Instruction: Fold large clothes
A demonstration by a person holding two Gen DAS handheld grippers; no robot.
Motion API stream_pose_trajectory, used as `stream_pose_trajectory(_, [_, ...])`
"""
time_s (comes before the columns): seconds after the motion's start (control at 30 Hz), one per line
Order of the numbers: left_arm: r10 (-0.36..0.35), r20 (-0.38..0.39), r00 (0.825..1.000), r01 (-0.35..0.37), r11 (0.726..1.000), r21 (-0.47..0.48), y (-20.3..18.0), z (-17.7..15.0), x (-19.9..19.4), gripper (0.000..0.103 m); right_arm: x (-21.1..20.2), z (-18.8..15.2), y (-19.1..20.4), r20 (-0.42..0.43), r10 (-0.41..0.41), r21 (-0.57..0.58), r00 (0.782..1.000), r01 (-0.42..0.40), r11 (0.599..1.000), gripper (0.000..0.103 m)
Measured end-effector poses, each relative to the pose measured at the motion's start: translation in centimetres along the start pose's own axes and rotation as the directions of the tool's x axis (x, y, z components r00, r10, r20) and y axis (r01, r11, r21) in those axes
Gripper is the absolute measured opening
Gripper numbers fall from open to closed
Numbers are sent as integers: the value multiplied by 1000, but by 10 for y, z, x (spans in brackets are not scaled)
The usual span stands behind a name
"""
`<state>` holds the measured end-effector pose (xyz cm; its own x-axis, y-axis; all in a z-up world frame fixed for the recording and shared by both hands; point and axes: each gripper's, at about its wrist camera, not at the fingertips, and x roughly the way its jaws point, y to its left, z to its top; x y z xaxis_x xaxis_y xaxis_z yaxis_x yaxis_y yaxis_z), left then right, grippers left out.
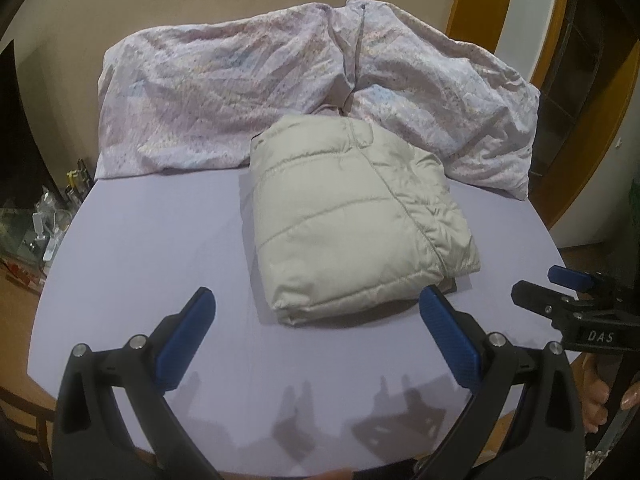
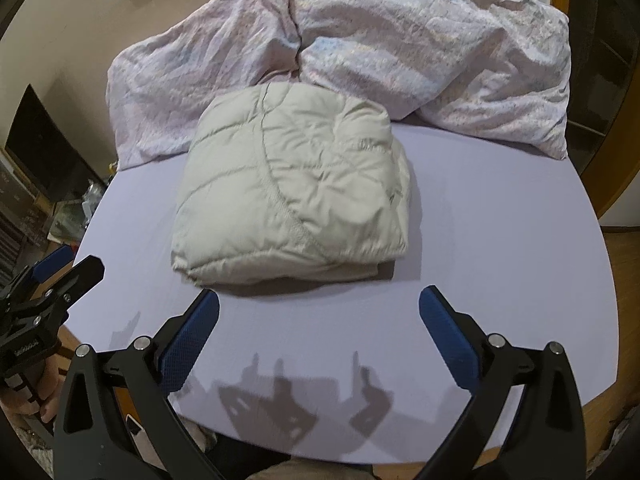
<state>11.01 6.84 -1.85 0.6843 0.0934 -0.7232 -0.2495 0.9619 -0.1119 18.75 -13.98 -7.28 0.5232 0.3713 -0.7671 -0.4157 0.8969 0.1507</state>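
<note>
A beige quilted puffer jacket [image 1: 348,216] lies folded into a compact bundle on the lavender sheet [image 1: 152,248]; it also shows in the right wrist view [image 2: 292,188]. My left gripper [image 1: 318,304] is open and empty, hovering just in front of the bundle's near edge. My right gripper [image 2: 319,300] is open and empty, a little back from the bundle's near edge. The right gripper also appears at the right edge of the left wrist view [image 1: 560,288], and the left gripper at the left edge of the right wrist view [image 2: 68,268].
A crumpled pale floral duvet [image 1: 280,88] is heaped along the far side, touching the jacket's back; it also shows in the right wrist view [image 2: 360,52]. Cluttered items [image 1: 36,216] sit off the left edge. A wooden frame [image 1: 560,80] stands at the right.
</note>
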Motion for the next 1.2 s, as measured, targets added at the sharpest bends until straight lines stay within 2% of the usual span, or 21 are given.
stream_pose_trajectory(0.47, [-34, -61, 998, 35, 999, 4, -7, -19, 0, 101, -1, -19, -2, -55, 45, 36, 997, -43, 998, 102])
stream_pose_trajectory(0.77, [-63, -91, 994, 63, 998, 6, -13, -27, 6, 101, 5, -25, 5, -77, 43, 25, 996, -41, 999, 102])
stream_pose_trajectory(1.2, [-73, -96, 993, 71, 997, -19, -8, -30, 7, 101, 9, -29, 6, -87, 56, 46, 995, -52, 998, 102])
